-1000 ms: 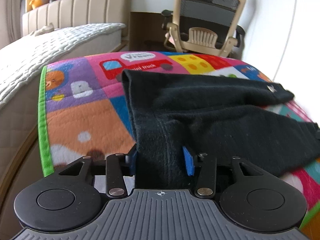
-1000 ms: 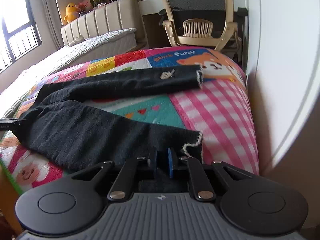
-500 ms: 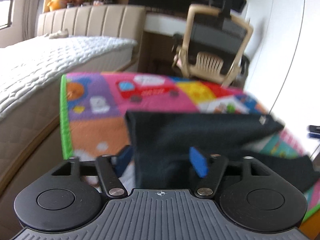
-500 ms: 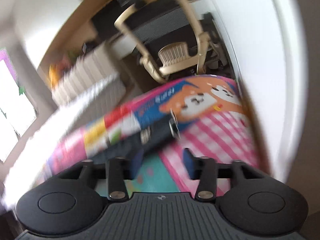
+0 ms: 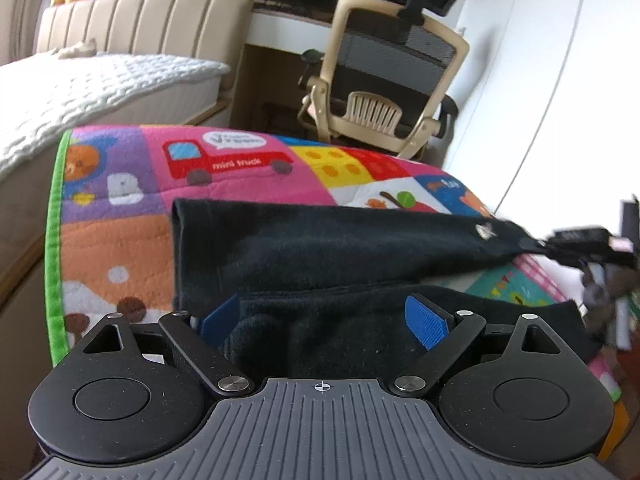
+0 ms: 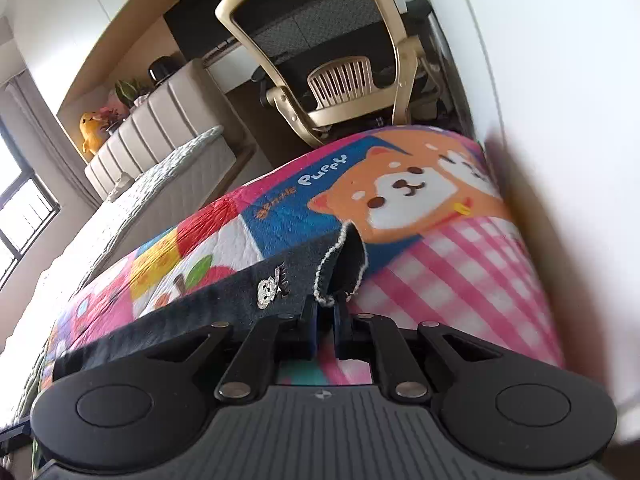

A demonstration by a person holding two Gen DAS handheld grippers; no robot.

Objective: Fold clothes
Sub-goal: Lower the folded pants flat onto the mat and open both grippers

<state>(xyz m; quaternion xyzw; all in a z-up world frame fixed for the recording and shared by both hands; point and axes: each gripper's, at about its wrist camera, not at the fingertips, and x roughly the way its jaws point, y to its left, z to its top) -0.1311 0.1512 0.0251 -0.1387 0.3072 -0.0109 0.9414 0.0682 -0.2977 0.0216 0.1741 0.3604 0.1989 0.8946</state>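
Item: black trousers [image 5: 328,248], spread across a bright patchwork play mat [image 5: 120,248] on a raised surface. One leg runs along the far side. The other lies nearer, bunched at the waist end.

Left gripper [image 5: 322,322]: jaws have just been opening and now stand wide. The waist end of the trousers lies between the blue pads [image 5: 426,322], which do not press on it. Nothing held.

Right gripper [image 6: 323,316]: jaws have just been closing and are now nearly together, pinching the frayed white-edged hem [image 6: 340,264] of the far leg. A small silver patch [image 6: 272,286] sits just beside the grip. In the left view the leg looks pulled taut toward this gripper [image 5: 580,240].

Surroundings: beige office chair [image 5: 384,80] beyond the mat, white-covered bed [image 5: 80,88] to the left, yellow soft toy [image 6: 90,130] on the headboard shelf, wall close on the right.

Risks, as judged:
- The pinch takes only the hem's edge, so a quick pull could slip it free and drop the leg askew.
- With the waist released, dragging the leg may pull the whole garment along the mat and spoil the fold line.
- The bunched cloth near the left gripper may be folded in as a lump.
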